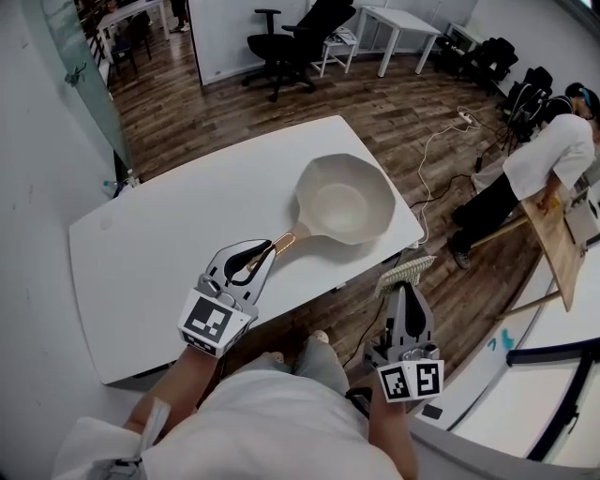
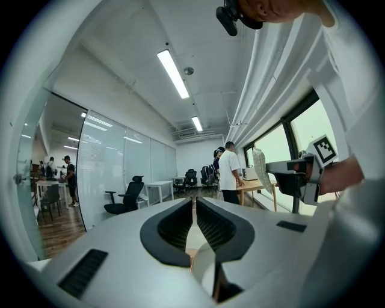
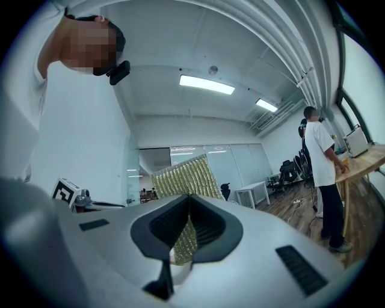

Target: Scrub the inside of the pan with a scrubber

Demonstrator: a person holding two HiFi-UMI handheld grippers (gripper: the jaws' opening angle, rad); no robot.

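Observation:
A cream pan is over the right part of the white table, its handle pointing toward me. My left gripper is shut on the end of that handle; in the left gripper view the handle shows in the slit between the closed jaws. My right gripper hangs beyond the table's near right corner, shut on a yellow-green mesh scrubber, which stands upright above the jaws in the right gripper view. The scrubber is apart from the pan.
A person in a white shirt bends over a wooden bench at the right. Office chairs and white desks stand at the back. A cable and power strip lie on the wooden floor.

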